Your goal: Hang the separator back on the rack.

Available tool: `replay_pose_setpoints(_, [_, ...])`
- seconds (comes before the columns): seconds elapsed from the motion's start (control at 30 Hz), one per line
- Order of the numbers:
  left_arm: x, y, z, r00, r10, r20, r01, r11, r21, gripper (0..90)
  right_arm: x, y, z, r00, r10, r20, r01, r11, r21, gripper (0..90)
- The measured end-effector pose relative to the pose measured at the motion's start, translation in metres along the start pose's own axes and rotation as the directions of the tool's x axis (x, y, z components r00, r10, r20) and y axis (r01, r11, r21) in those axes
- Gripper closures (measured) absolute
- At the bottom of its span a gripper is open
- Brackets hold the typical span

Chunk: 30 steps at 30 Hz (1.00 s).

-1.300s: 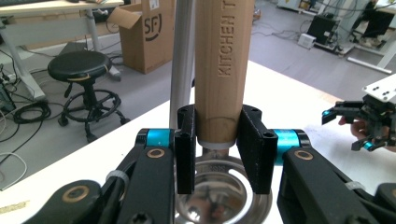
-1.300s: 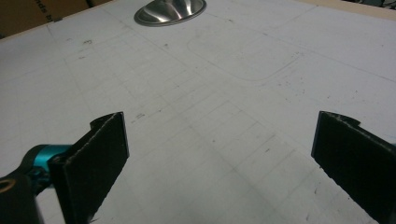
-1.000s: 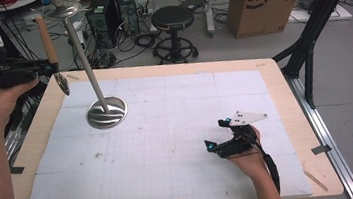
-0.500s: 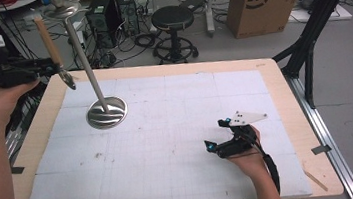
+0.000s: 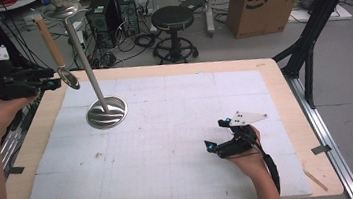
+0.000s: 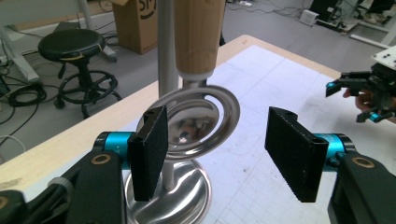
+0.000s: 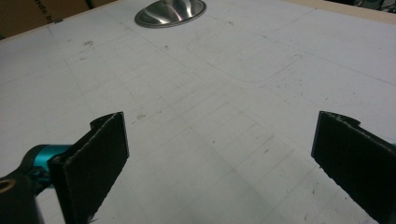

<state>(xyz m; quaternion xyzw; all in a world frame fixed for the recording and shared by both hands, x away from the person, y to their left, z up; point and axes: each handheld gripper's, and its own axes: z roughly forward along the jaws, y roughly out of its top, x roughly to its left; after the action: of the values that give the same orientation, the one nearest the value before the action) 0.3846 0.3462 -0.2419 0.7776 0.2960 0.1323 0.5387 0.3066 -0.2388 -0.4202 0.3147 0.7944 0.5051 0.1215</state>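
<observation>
Hanging beside the stand (image 5: 96, 83), the wood-handled strainer (image 6: 198, 116) sat upright between your left gripper's (image 6: 219, 154) released jaws; your right gripper (image 5: 219, 135), also released, rested well apart.

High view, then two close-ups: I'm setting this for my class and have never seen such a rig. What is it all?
There is no robot: a person holds a two-jaw tool in each hand. The high view looks down on the table. Each close-up comes from a camera on one tool.

A metal stand sits on the white mat. The left tool, open, has a wooden-handled utensil between its jaws, unclamped. The utensil seems to hang from the stand's top. The right tool is open, holding nothing, low over the mat.
</observation>
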Motion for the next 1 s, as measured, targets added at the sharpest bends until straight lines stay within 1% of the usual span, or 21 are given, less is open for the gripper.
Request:
replay_pose_setpoints(0.07, [-0.004,-0.008,-0.004,0.9999,0.004,0.014,-0.004,1.0,-0.002,35.7,0.0,0.0,0.001,1.0,0.002,0.001,-0.002,1.0,0.004,2.6])
replay_pose_setpoints(0.1, [-0.004,-0.008,-0.004,0.9999,0.004,0.014,-0.004,1.0,-0.002,34.3,0.0,0.0,0.001,1.0,0.002,0.0,-0.002,1.0,0.004,2.6])
replay_pose_setpoints(0.17, [-0.007,-0.014,-0.005,0.9998,0.008,0.021,-0.008,1.0,-0.003,32.5,0.0,0.0,0.001,1.0,0.004,0.003,-0.004,1.0,0.003,2.6])
replay_pose_setpoints(0.2, [-0.011,-0.018,-0.006,0.9994,0.006,0.033,-0.006,0.9999,-0.009,32.5,0.0,0.0,0.001,1.0,0.002,0.002,-0.002,1.0,0.002,2.6])
replay_pose_setpoints(0.23, [-0.011,-0.018,-0.006,0.9994,0.006,0.033,-0.006,0.9999,-0.009,31.9,0.0,0.0,0.001,1.0,0.002,0.002,-0.002,1.0,0.002,2.6])
replay_pose_setpoints(0.3, [-0.014,-0.022,-0.006,0.9987,0.011,0.049,-0.011,0.9999,-0.004,31.6,0.0,0.0,0.001,1.0,0.002,0.003,-0.002,1.0,0.007,2.6])
replay_pose_setpoints(0.37, [-0.02,-0.025,-0.004,0.9971,0.009,0.075,-0.01,0.9999,0.004,30.4,0.0,0.0,0.001,1.0,0.001,0.001,-0.001,1.0,0.008,2.6])
replay_pose_setpoints(0.4, [-0.02,-0.025,-0.004,0.9971,0.009,0.075,-0.01,0.9999,0.004,29.6,0.0,0.0,0.001,1.0,0.0,0.002,0.0,1.0,0.006,2.6])
replay_pose_setpoints(0.43, [-0.023,-0.026,-0.002,0.9966,0.019,0.08,-0.02,0.9998,0.005,29.6,0.0,0.0,0.001,1.0,0.0,0.002,0.0,1.0,0.006,2.6])
replay_pose_setpoints(0.47, [-0.026,-0.026,-0.001,0.9958,0.024,0.089,-0.025,0.9997,0.008,28.8,0.0,0.0,0.001,1.0,-0.001,0.002,0.001,1.0,0.005,2.6])
replay_pose_setpoints(0.5, [-0.029,-0.027,0.0,0.9941,0.026,0.106,-0.027,0.9996,0.011,27.0,0.0,0.0,0.0,1.0,0.003,0.003,-0.003,1.0,0.004,2.6])
replay_pose_setpoints(0.53, [-0.034,-0.027,0.004,0.9918,0.042,0.121,-0.044,0.9989,0.017,26.8,0.0,0.0,0.0,1.0,0.006,0.002,-0.006,1.0,0.004,2.6])
replay_pose_setpoints(0.6, [-0.039,-0.027,0.009,0.9899,0.056,0.13,-0.061,0.9976,0.035,25.8,0.0,0.0,0.0,1.0,0.006,0.001,-0.006,1.0,0.003,2.6])
replay_pose_setpoints(0.63, [-0.039,-0.027,0.009,0.9899,0.056,0.13,-0.061,0.9976,0.035,24.7,0.0,0.0,0.0,1.0,0.004,0.001,-0.004,1.0,0.003,2.6])
replay_pose_setpoints(0.67, [-0.043,-0.027,0.013,0.9883,0.062,0.139,-0.069,0.9967,0.043,24.2,0.0,0.0,0.0,1.0,0.004,0.001,-0.004,1.0,0.004,2.6])
replay_pose_setpoints(0.73, [-0.045,-0.027,0.015,0.9877,0.061,0.144,-0.068,0.9967,0.043,22.6,0.0,0.0,0.0,1.0,0.003,0.001,-0.003,1.0,0.003,2.6])
replay_pose_setpoints(0.83, [-0.048,-0.029,0.021,0.9825,0.053,0.178,-0.061,0.9975,0.037,20.9,0.0,0.0,0.0,1.0,0.006,0.001,-0.006,1.0,0.004,2.6])
replay_pose_setpoints(0.87, [-0.048,-0.029,0.021,0.9825,0.053,0.178,-0.061,0.9975,0.037,20.9,0.0,0.0,0.0,1.0,0.006,0.001,-0.006,1.0,0.004,2.6])
replay_pose_setpoints(0.9, [-0.05,-0.031,0.024,0.9804,0.052,0.19,-0.06,0.9975,0.036,20.7,0.0,-0.001,0.001,1.0,0.005,0.002,-0.005,1.0,0.004,2.6])
replay_pose_setpoints(0.97, [-0.051,-0.031,0.025,0.9802,0.051,0.191,-0.059,0.9976,0.037,19.7,0.0,-0.001,0.001,1.0,0.005,0.002,-0.005,1.0,0.008,2.6])
replay_pose_setpoints(1.0, [-0.052,-0.033,0.027,0.9791,0.046,0.198,-0.054,0.998,0.034,19.6,0.0,-0.001,0.001,1.0,0.002,0.001,-0.002,1.0,0.006,2.6])
